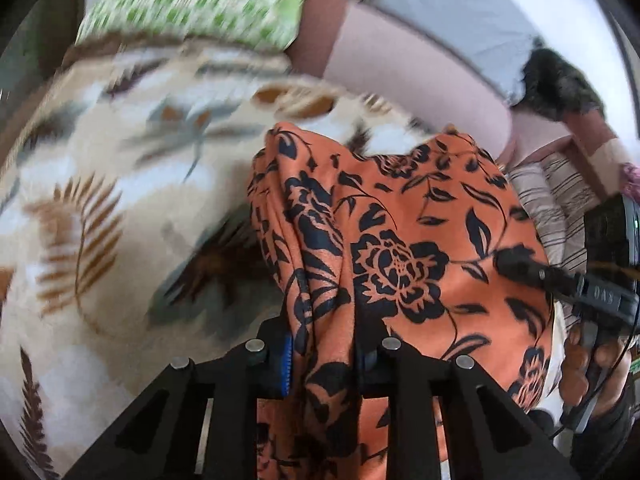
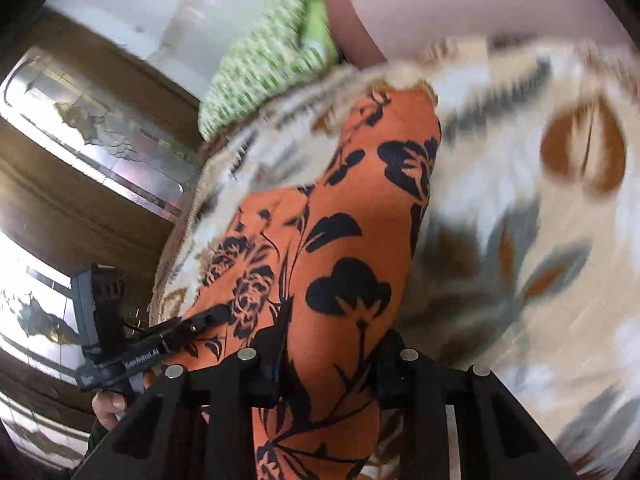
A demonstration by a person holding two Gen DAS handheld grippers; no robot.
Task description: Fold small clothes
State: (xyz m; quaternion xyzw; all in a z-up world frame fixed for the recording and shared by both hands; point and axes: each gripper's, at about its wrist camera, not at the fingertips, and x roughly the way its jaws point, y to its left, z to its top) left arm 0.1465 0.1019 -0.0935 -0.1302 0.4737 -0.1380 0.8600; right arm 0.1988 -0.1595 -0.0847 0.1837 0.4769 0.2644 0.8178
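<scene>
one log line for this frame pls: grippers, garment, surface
left gripper: shut on orange floral garment | right gripper: shut on orange floral garment | garment: bunched between both, over leaf-print blanket

The orange garment (image 1: 404, 240) is thin woven cloth with a matt, slightly grainy face and a black flower print, hanging in soft creases. Under it the blanket (image 1: 120, 200) looks like fleecy, napped cloth printed with leaves. The green checked piece (image 1: 192, 4) is also cloth, too blurred to tell its weave. Each tool, left tool (image 1: 324, 360) and right tool (image 2: 328, 364), is matt black plastic with shiny round metal pins; the left one carries a ribbed blue pad (image 1: 286, 364). The cupboard (image 2: 80, 208) is dark wood with glossy panels.
</scene>
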